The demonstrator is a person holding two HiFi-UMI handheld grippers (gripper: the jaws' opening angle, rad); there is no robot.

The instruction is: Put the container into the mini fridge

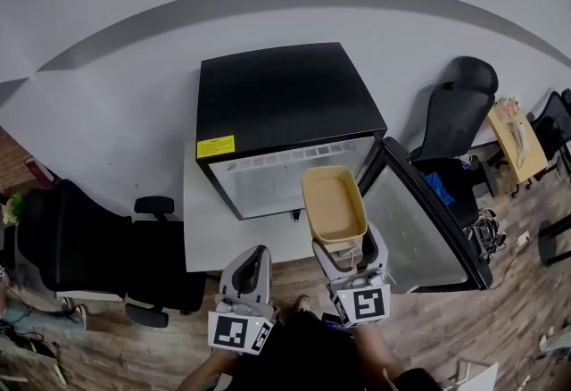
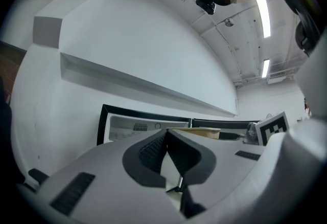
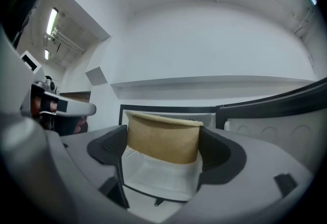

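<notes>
While the container (image 1: 335, 202) is gripped by the right tool (image 1: 342, 248) mid-frame before the open mini fridge (image 1: 285, 99), the left tool (image 1: 257, 257) is closed on nothing and insertion is judged outstanding.

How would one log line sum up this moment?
right gripper: shut on container | left gripper: shut, empty | mini fridge: door open | container: not yet inside

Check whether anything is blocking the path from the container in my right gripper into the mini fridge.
Nothing visible does. The door is swung open to the right, the container in the right gripper sits just before the open mini fridge, and the shut left gripper hangs off to its left.
</notes>
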